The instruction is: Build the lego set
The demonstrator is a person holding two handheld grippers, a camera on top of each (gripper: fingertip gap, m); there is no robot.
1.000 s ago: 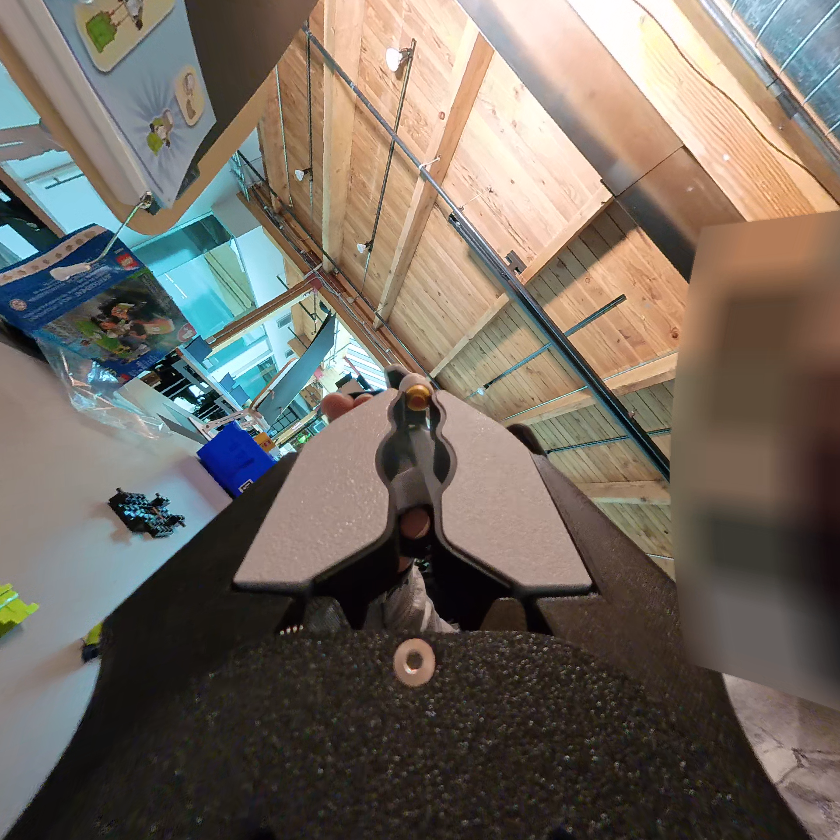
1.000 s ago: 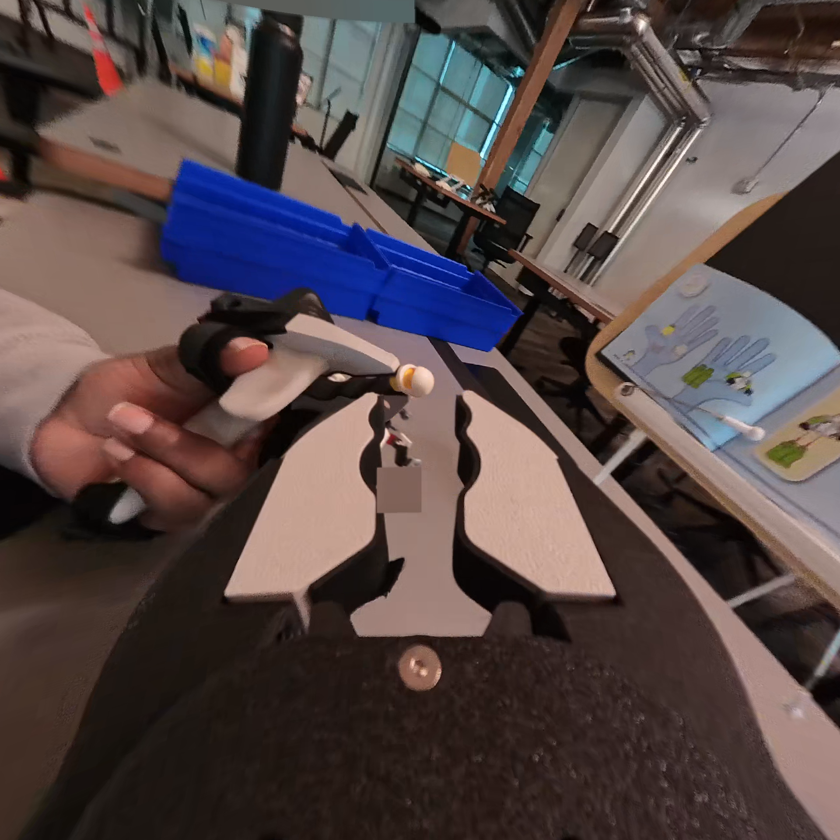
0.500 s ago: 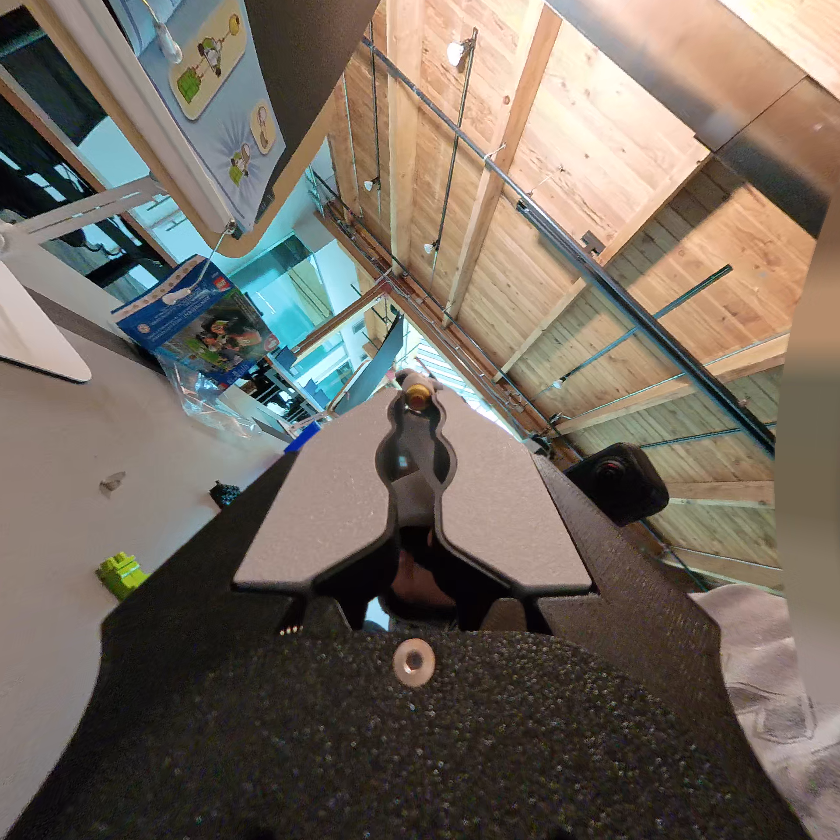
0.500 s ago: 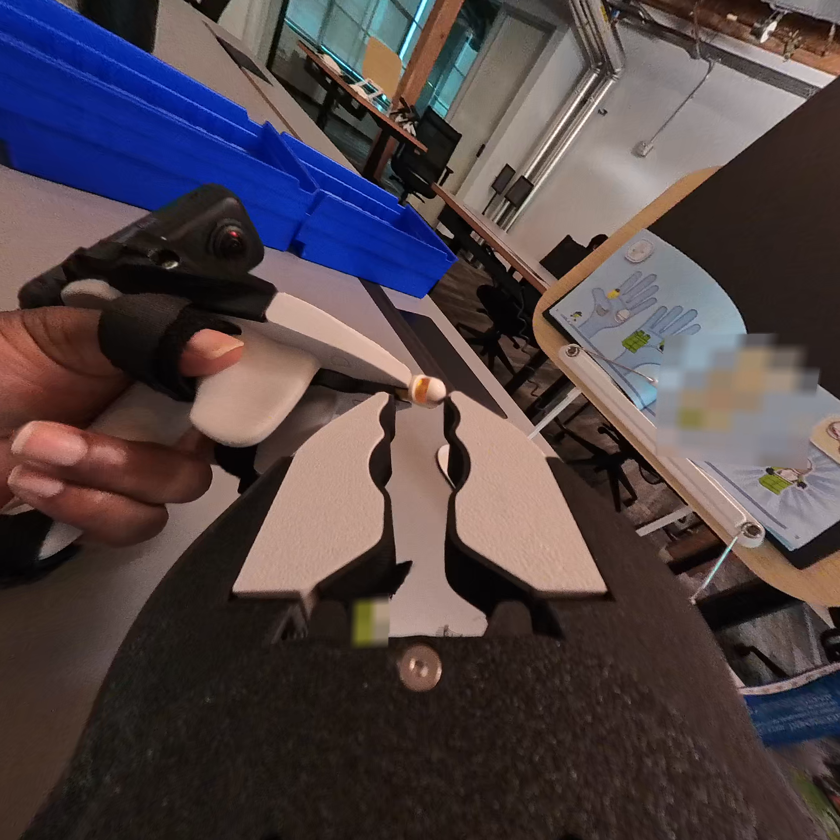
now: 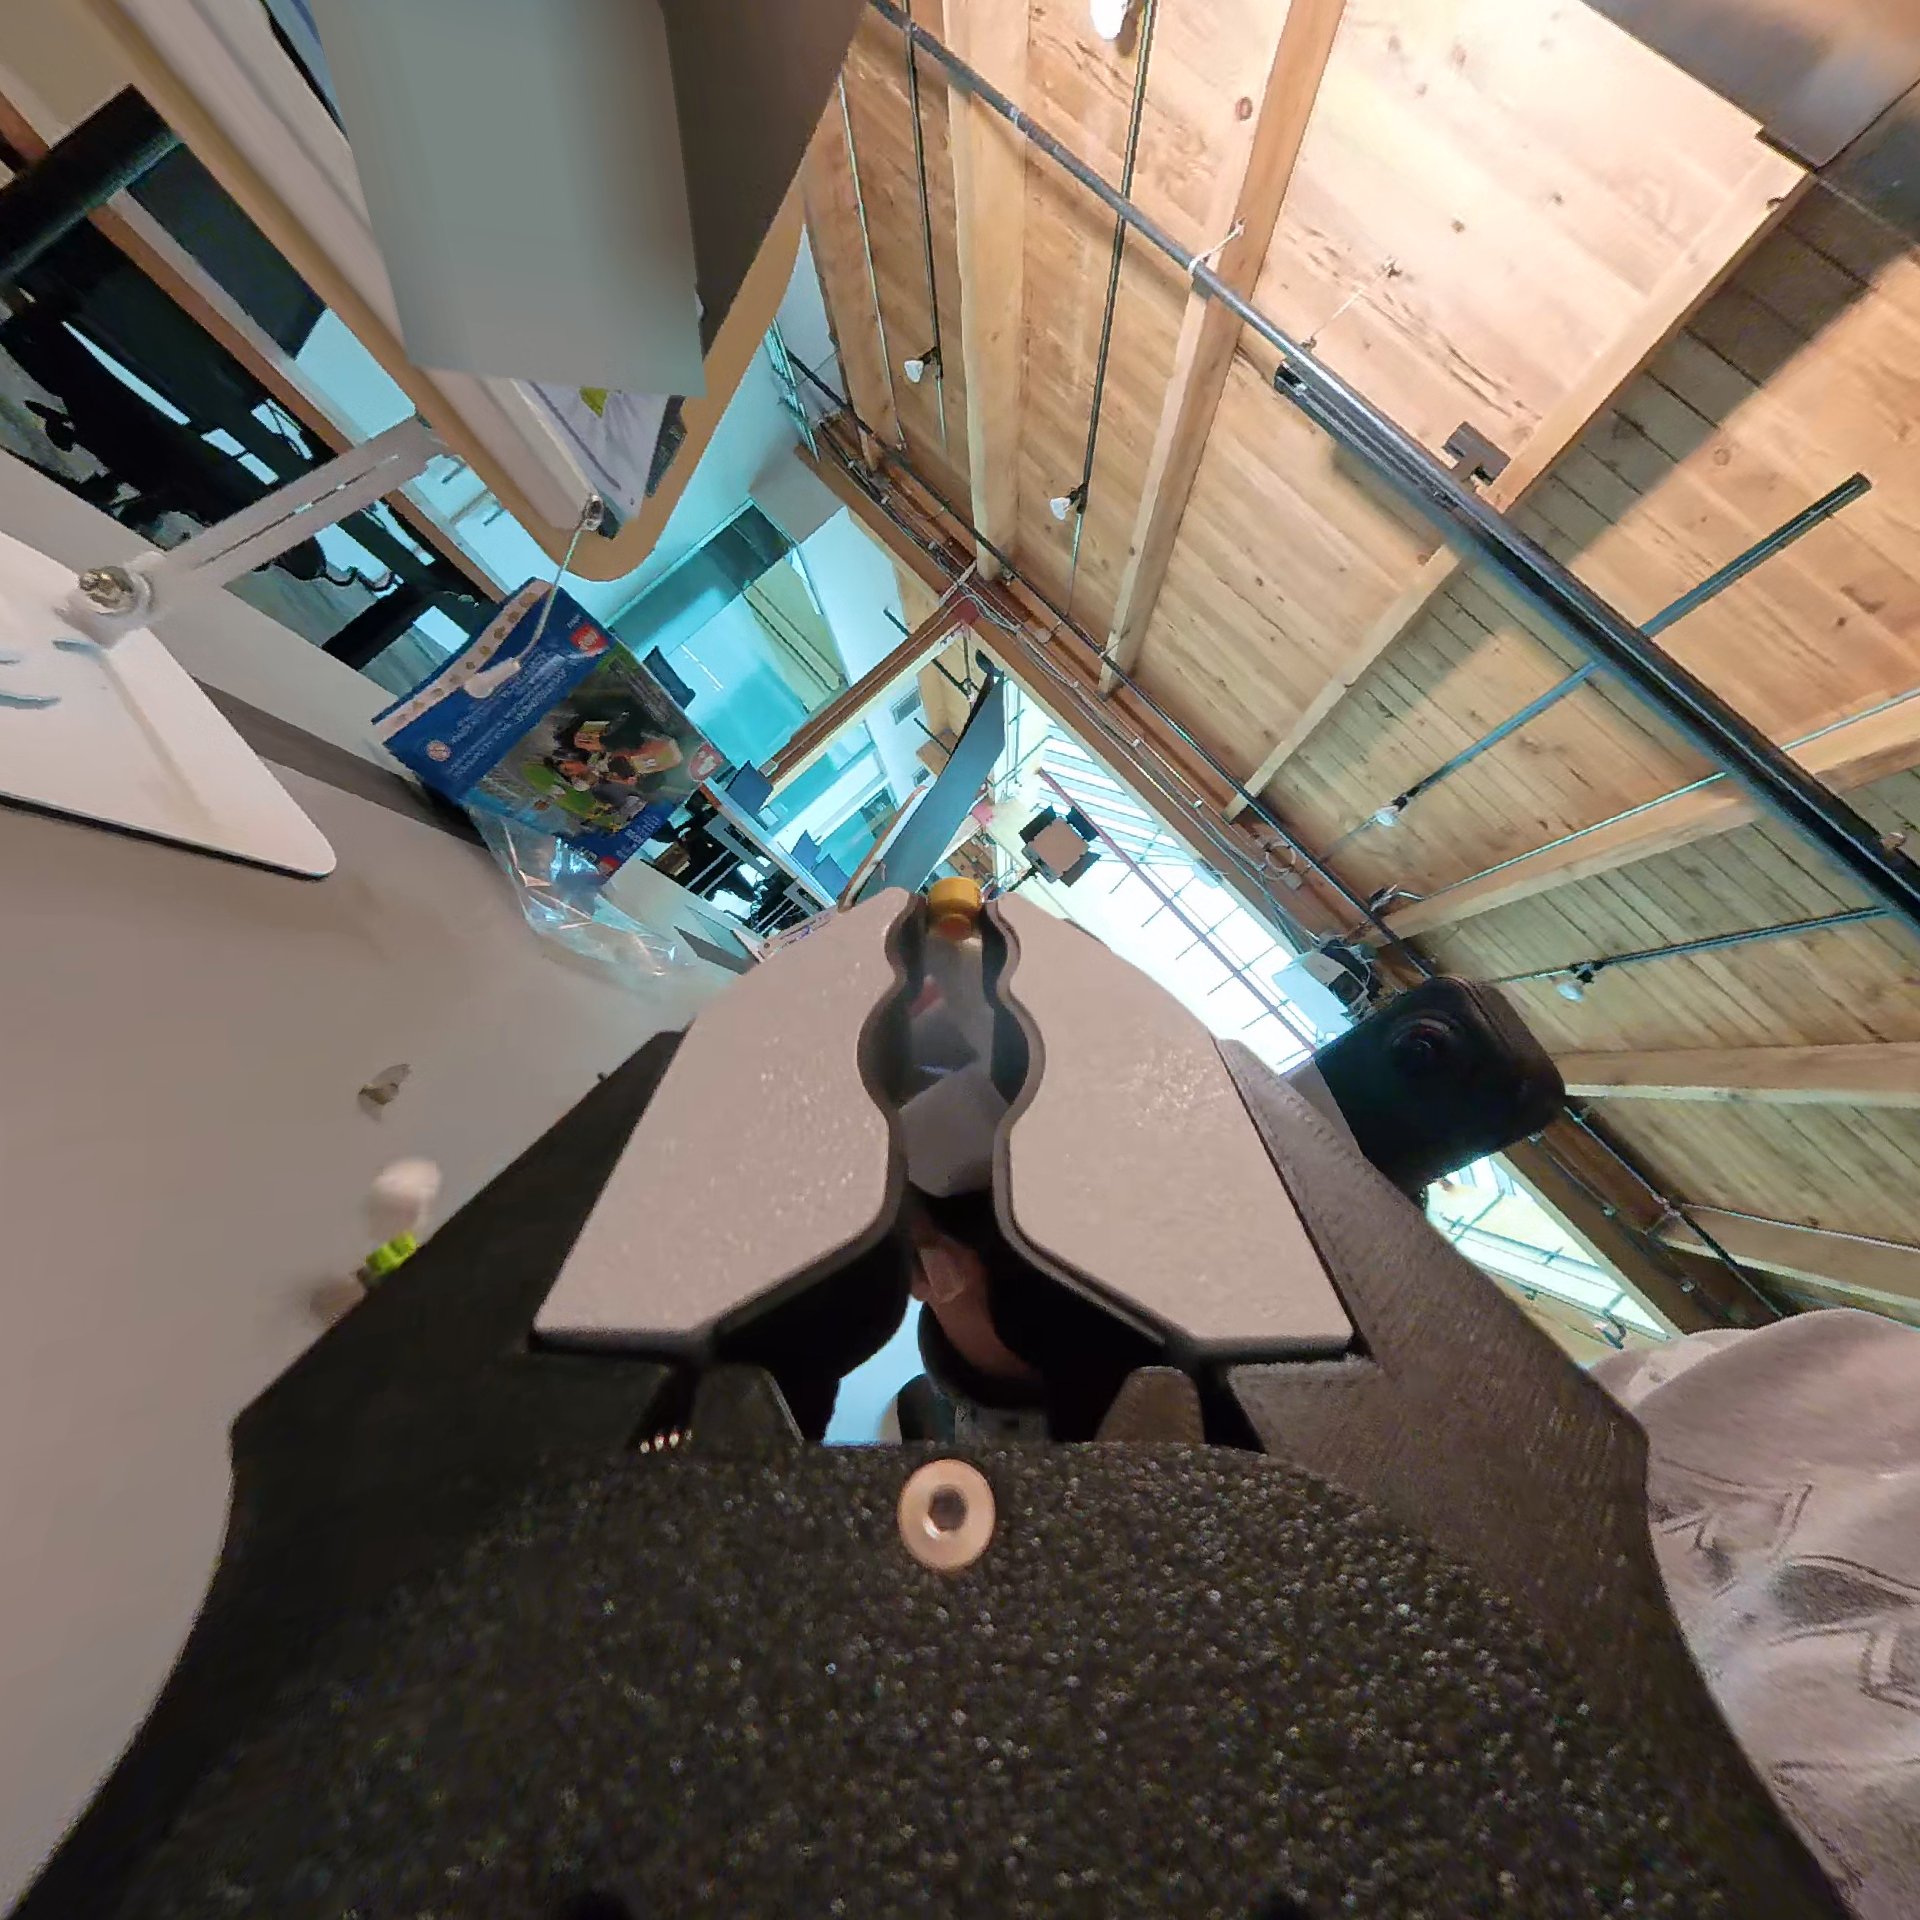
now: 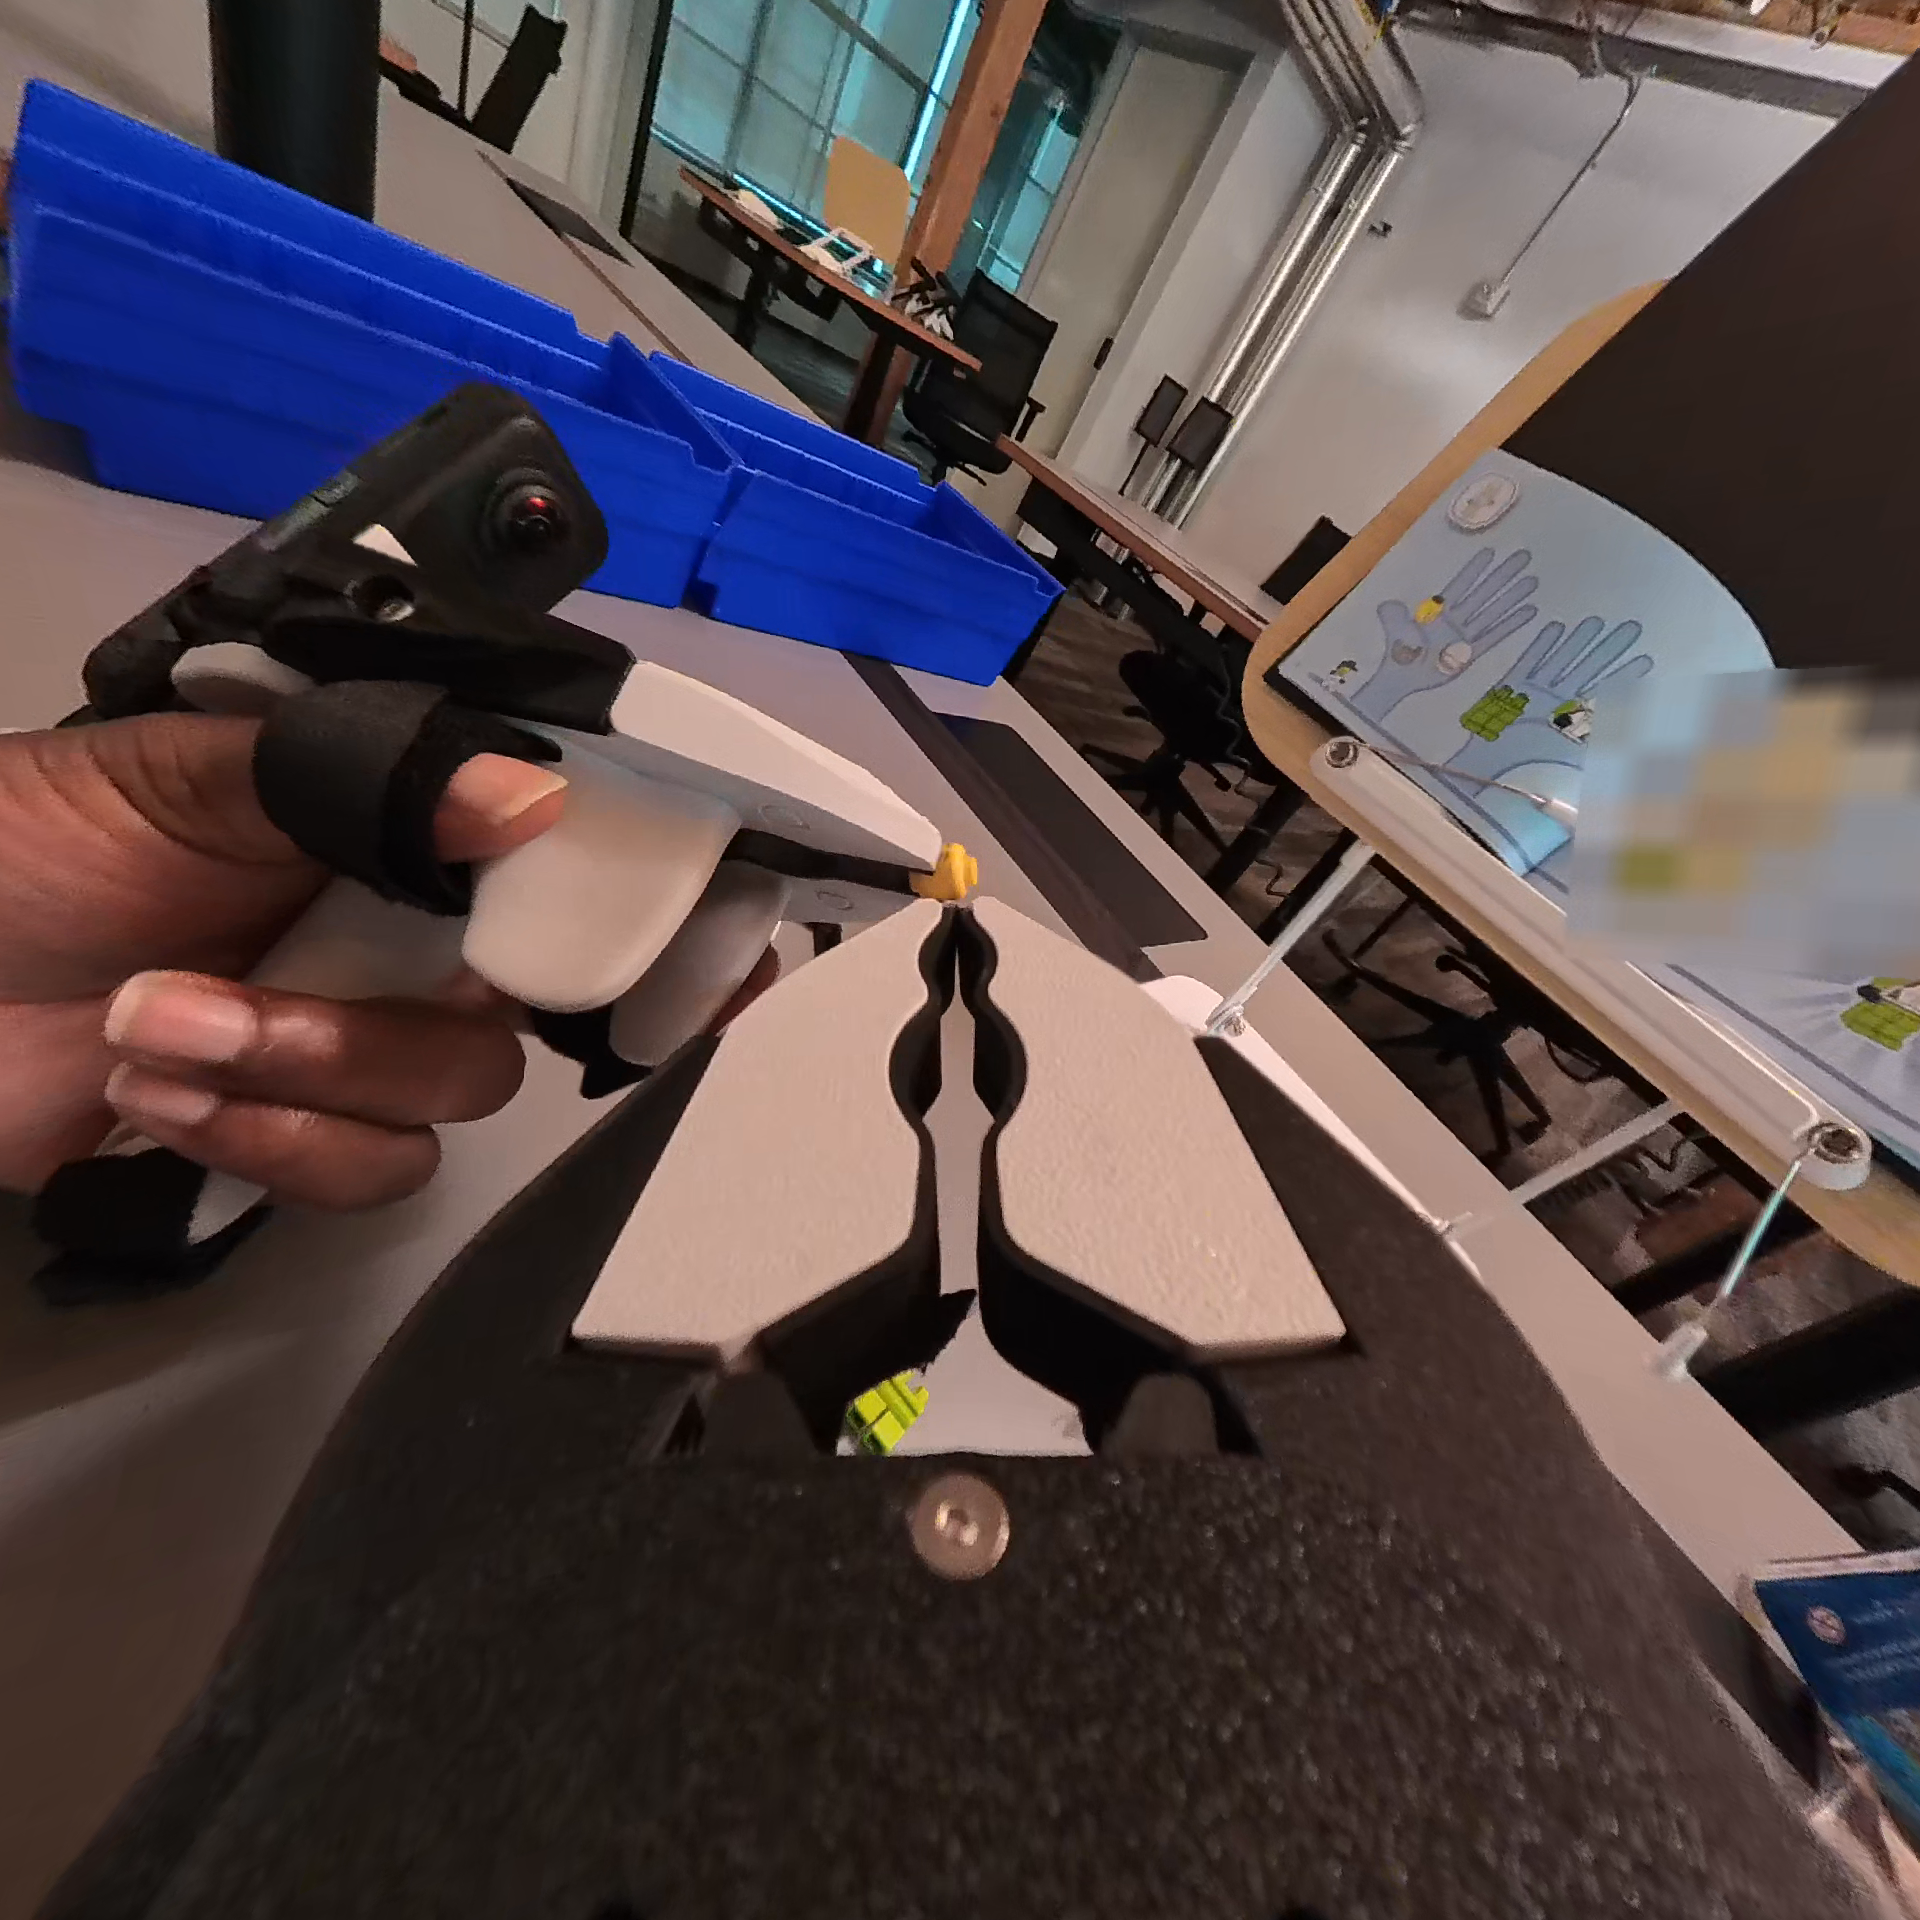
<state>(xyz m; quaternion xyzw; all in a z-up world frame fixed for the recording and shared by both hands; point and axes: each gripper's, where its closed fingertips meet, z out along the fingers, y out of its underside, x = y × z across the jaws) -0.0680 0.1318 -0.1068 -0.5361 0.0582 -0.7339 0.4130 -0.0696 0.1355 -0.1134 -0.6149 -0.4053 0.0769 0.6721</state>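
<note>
Right gripper [image 6: 954, 906] has just pinched shut beneath the yellow head [image 6: 943, 871] the left gripper [image 5: 951, 906] grips, ready to join.

A blurred white piece [image 5: 403, 1184] lies on the table [image 5: 187, 1039], unidentifiable.

Printed writing shows in only two places, and its words are left untold. A blue set box [image 5: 551, 717] stands on the table [image 5: 156, 1039] at about ten o'clock in the left wrist view, bearing a small red brand badge and white lines of print. Its corner [image 6: 1860, 1673] shows at four o'clock in the right wrist view. The instruction sheet [image 6: 1507, 644] on the stand carries pictures only.
</note>
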